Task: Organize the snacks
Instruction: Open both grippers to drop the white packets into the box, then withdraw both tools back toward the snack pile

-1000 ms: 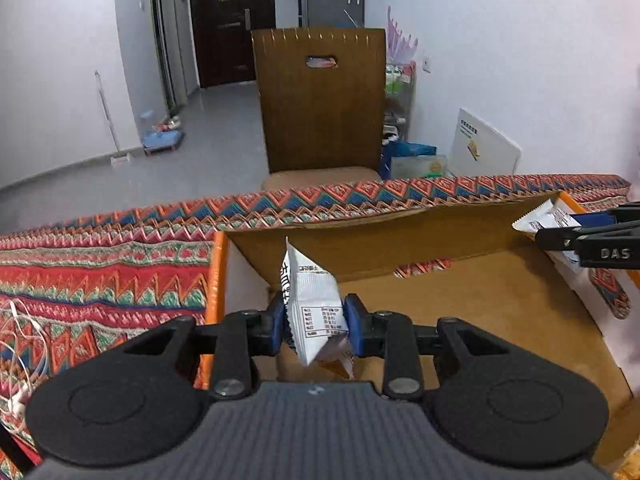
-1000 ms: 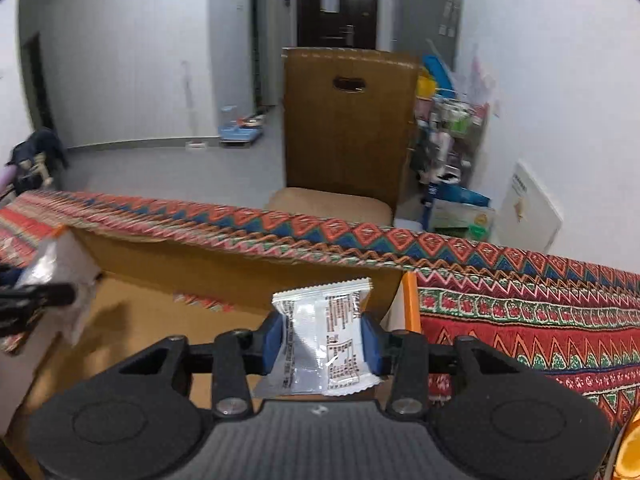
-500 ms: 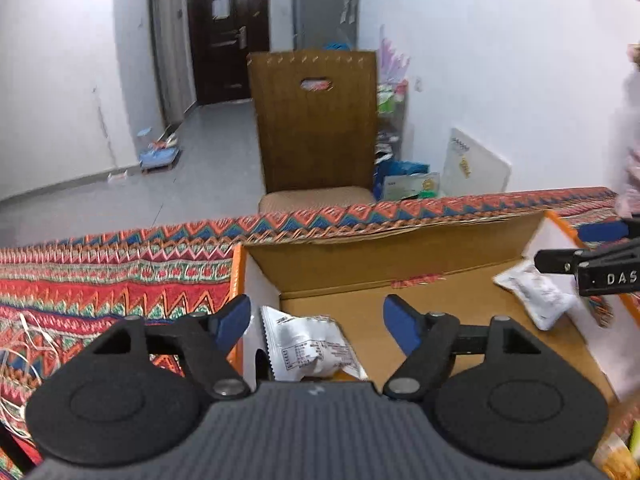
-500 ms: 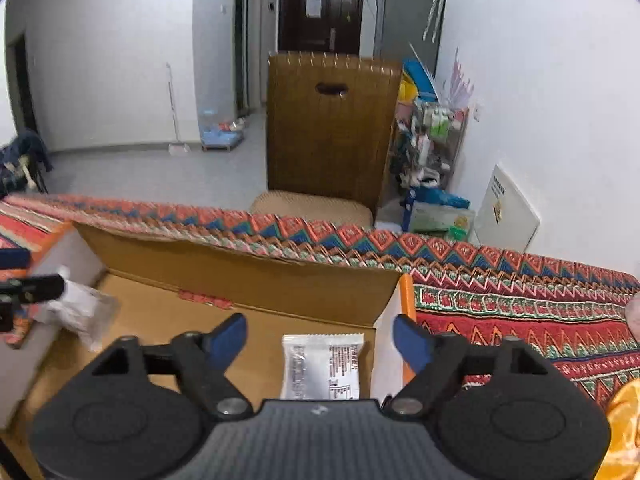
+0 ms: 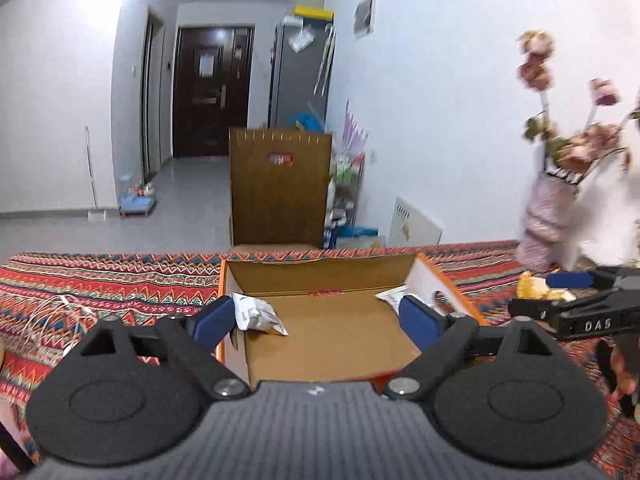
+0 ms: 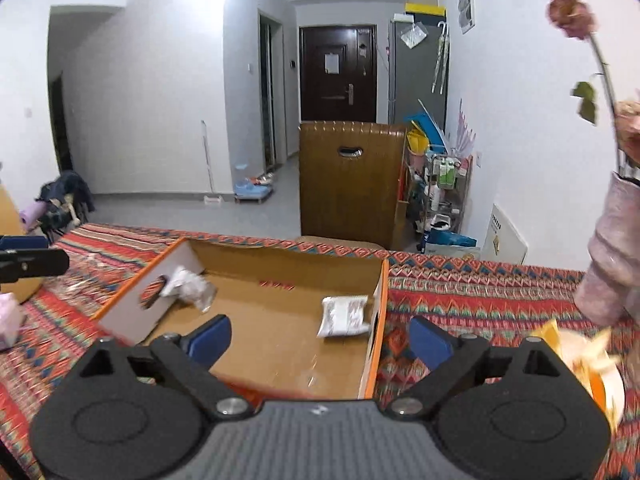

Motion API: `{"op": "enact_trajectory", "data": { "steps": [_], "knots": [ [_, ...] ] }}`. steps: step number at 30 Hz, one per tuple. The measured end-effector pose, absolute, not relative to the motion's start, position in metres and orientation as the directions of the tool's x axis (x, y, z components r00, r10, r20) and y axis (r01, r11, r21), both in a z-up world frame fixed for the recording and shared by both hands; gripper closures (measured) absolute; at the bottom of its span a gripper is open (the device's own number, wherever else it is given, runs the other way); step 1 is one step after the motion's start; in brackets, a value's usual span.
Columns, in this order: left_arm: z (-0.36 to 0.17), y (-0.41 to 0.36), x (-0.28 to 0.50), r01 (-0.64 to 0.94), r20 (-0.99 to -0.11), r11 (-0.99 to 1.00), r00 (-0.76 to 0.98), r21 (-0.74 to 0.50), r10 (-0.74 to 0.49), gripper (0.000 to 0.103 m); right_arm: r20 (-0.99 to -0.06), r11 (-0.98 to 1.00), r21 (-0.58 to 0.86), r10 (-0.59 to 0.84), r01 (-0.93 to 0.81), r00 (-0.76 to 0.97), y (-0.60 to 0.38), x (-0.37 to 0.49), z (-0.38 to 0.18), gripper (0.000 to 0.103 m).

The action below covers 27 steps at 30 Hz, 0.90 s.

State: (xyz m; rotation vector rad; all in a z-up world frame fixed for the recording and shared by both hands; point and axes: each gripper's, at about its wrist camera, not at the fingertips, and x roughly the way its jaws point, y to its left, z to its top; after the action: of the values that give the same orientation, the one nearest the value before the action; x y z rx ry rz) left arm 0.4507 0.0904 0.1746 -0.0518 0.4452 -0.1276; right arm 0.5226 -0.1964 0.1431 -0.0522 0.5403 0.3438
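An open cardboard box (image 5: 320, 276) with an orange rim lies on the patterned tablecloth. A white snack packet (image 5: 258, 314) rests in its left corner, and a second white packet (image 5: 394, 296) lies by its right wall. My left gripper (image 5: 316, 320) hangs above the box's near edge, its jaws opening with nothing between them. My right gripper (image 5: 560, 298) shows at the right of the left wrist view. In the right wrist view, the box (image 6: 385, 292) holds one packet (image 6: 344, 316) flat by the right wall and a crumpled packet (image 6: 190, 284) at the left wall. The right gripper (image 6: 320, 340) is opening too and holds nothing.
A pink vase of dried flowers (image 5: 548, 216) stands right of the box, beside a plate with orange peel (image 6: 580, 360). A brown chair (image 5: 280, 188) stands behind the table. A white cable (image 5: 52, 312) lies on the cloth at the left. A hand (image 5: 624, 368) holds the right tool.
Both grippers opened and let go of their packets, which dropped into the box. Both then pulled back and rose away from the box.
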Motion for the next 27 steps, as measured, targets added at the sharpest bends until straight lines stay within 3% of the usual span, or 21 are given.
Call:
{"op": "enact_trajectory", "data": {
  "steps": [7, 16, 27],
  "knots": [
    [0.151, 0.073, 0.342, 0.035, -0.368, 0.998, 0.929, -0.051, -0.051, 0.004, -0.445, 0.938, 0.038, 0.325, -0.345, 0.835, -0.213, 0.407, 0.118, 0.005],
    [0.097, 0.055, 0.212, -0.021, -0.369, 0.997, 0.929, -0.072, -0.007, 0.0, -0.444, 0.931, 0.037, 0.341, -0.364, 0.828, -0.223, 0.271, 0.065, 0.005],
    [0.044, 0.038, 0.133, -0.034, -0.502, 0.993, 0.865, -0.111, -0.027, 0.0, -0.485, 0.954, 0.085, 0.291, -0.287, 0.824, -0.233, 0.169, 0.025, 0.004]
  ]
}}
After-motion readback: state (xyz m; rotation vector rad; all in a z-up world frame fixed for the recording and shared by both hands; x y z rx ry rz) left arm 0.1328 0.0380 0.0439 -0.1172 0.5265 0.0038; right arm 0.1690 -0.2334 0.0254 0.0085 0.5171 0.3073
